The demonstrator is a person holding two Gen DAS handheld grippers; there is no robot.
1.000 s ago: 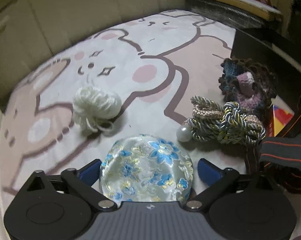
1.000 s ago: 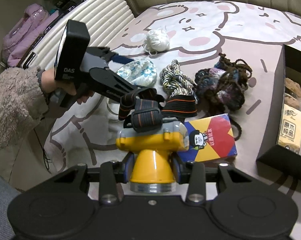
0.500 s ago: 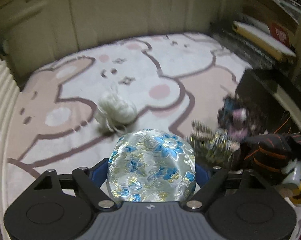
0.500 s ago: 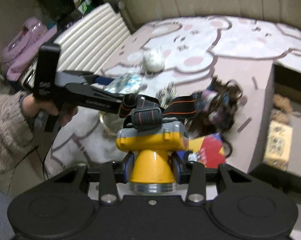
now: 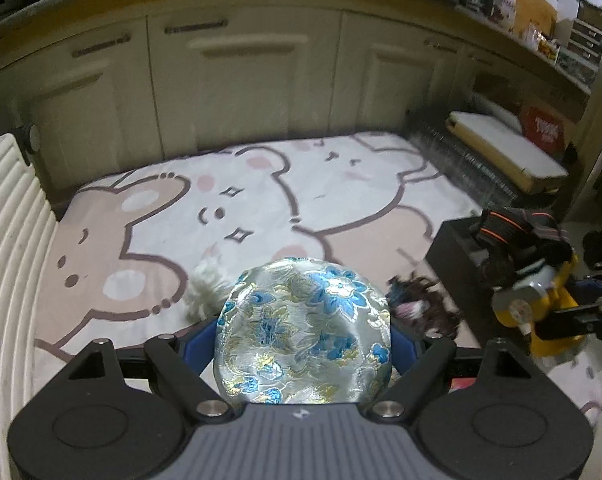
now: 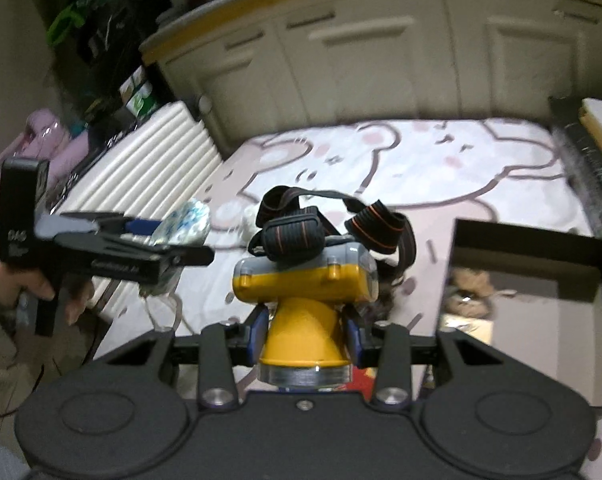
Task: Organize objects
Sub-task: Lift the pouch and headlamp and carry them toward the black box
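My left gripper (image 5: 303, 340) is shut on a round silver pouch with blue flowers (image 5: 303, 332) and holds it well above the bunny-print mat (image 5: 261, 200). The pouch also shows in the right wrist view (image 6: 185, 220). My right gripper (image 6: 303, 332) is shut on a yellow headlamp (image 6: 303, 292) with black and orange straps (image 6: 297, 232), held in the air beside an open black box (image 6: 529, 248). The headlamp also shows in the left wrist view (image 5: 541, 304). A white yarn ball (image 5: 205, 284) and a dark yarn bundle (image 5: 425, 308) lie on the mat below.
A ribbed white suitcase (image 5: 5, 260) lies left of the mat. Cream cabinet doors (image 5: 241, 80) stand behind it. The black box holds a brown fuzzy item (image 6: 469, 284). Books and a red box (image 5: 549, 132) sit on the far right.
Both grippers have risen away from the mat with their objects. The left gripper closed on the pouch and lifted it. The mat's items now look smaller and farther below.
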